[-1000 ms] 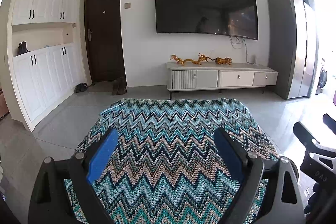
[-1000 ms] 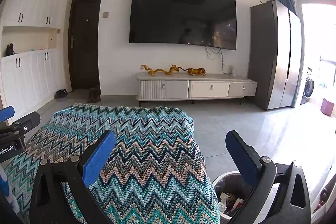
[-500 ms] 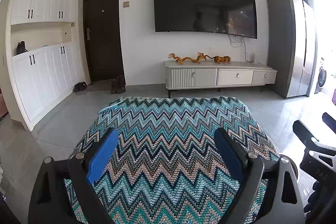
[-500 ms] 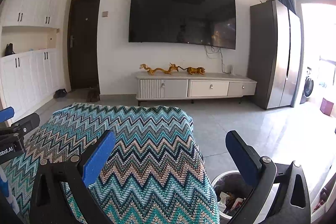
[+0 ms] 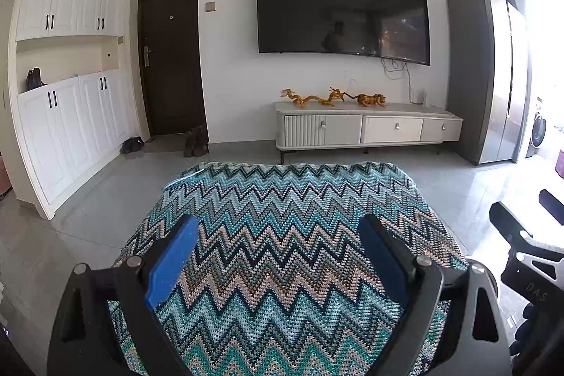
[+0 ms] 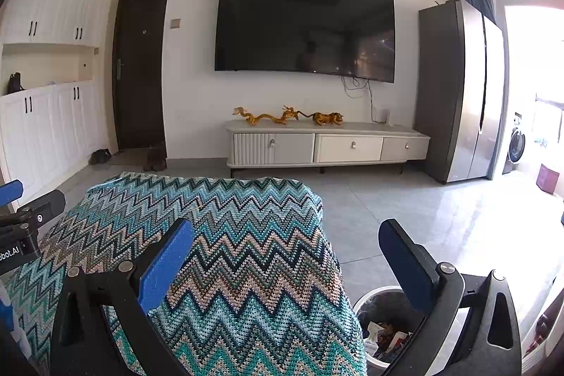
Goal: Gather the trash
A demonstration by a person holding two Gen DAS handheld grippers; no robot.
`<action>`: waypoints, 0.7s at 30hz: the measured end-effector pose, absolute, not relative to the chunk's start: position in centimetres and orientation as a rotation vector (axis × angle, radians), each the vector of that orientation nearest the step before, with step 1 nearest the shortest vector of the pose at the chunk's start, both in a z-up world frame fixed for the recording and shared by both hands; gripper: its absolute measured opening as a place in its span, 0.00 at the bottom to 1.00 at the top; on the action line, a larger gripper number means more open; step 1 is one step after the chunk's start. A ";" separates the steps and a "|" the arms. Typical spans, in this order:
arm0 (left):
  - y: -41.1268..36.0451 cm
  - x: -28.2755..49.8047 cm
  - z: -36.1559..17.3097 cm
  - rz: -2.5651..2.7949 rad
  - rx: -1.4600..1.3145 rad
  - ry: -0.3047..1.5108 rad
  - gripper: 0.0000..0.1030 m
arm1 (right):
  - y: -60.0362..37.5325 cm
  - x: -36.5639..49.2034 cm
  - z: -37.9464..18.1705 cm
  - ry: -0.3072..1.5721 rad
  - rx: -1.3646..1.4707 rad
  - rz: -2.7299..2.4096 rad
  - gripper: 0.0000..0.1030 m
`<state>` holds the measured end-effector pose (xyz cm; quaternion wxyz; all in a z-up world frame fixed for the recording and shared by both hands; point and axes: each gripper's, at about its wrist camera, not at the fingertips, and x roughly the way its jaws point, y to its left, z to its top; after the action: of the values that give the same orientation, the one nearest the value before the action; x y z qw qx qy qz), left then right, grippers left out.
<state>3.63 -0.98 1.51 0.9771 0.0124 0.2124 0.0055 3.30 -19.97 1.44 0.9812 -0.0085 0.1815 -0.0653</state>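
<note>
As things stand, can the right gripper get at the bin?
Probably yes. The bin sits on the floor just right of the zigzag blanket, its top uncovered, right beneath the right gripper, whose jaws are open and empty. Nothing visible blocks the drop.

Black left gripper [image 5: 278, 256], blue jaws, silver screws, right gripper [image 6: 285, 259] alike

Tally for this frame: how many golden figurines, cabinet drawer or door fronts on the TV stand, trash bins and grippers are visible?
Golden figurines: 3, namely one dragon, a second dragon and a tiger-like figurine
TV stand fronts: 3
Trash bin: 1
Grippers: 2, namely the left gripper and the right gripper
Total: 9
</note>
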 end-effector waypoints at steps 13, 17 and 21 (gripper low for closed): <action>-0.8 3.6 1.4 0.004 0.020 0.432 0.90 | -19.8 3.4 1.4 0.369 -0.022 -0.139 1.00; -0.8 3.6 1.4 0.001 0.020 0.436 0.90 | -19.7 3.4 1.4 0.368 -0.021 -0.140 1.00; -0.9 3.5 1.4 0.001 0.020 0.437 0.90 | -19.7 3.3 1.4 0.368 -0.021 -0.140 1.00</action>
<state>3.54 -0.92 1.41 0.9761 0.0099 0.2169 0.0003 3.33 -19.71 1.40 0.9807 -0.0105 0.1826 -0.0696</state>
